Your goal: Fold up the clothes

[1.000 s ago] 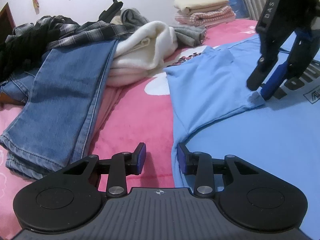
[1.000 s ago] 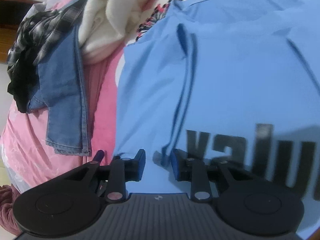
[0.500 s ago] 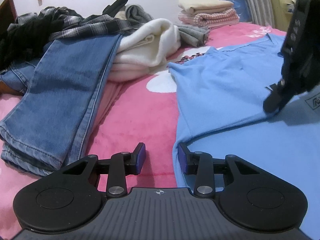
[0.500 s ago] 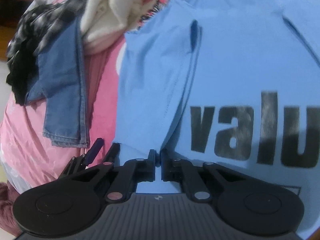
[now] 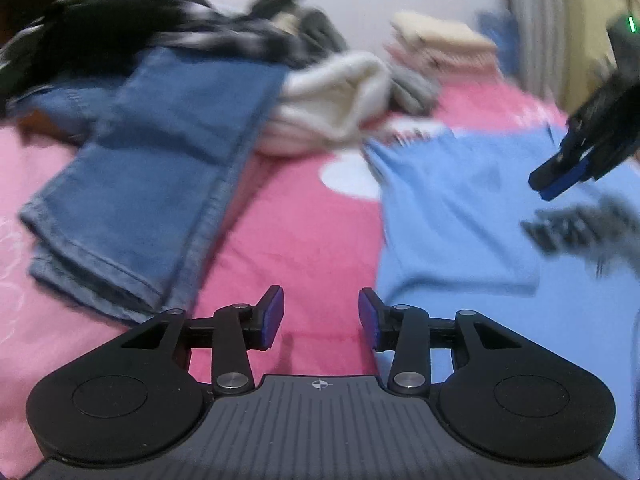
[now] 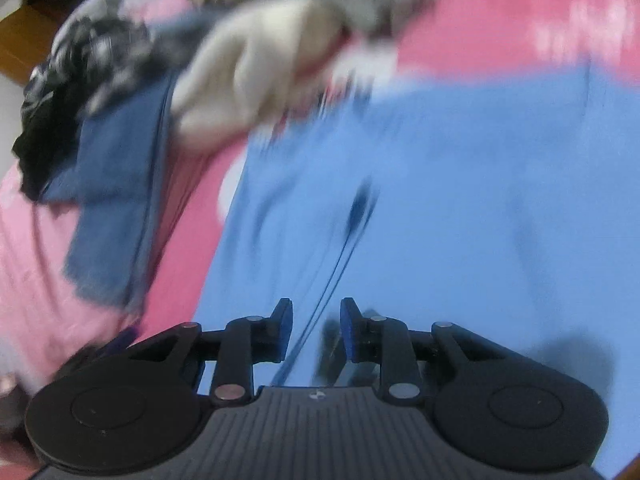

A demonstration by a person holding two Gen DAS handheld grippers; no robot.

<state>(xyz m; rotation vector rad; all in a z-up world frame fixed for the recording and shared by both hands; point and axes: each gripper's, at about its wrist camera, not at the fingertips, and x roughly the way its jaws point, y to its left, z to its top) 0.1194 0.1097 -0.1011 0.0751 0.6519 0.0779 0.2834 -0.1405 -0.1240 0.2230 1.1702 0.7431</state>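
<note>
At bottom centre of the left wrist view, left gripper jaws are opening, nothing between them; bare pink bedspread lies under the gap. The light blue T-shirt has its left edge just right of the right pad, running up to a sleeve tip at mid-frame. Folded jeans lie lower left to upper centre, well apart from the shirt; the pink strip between them is the open lane. A cream garment and a dark clothes heap sit behind, with a folded stack upper right.

Right gripper jaws are opening, with a shirt fold seam in the gap and the pads clear of it. In the left wrist view it hangs at the right edge, above the shirt.

Versus half a second ago: the right jaws were pinched on the fold and are now released and lifted off; the left jaws are slightly wider. Both views are motion-blurred.
</note>
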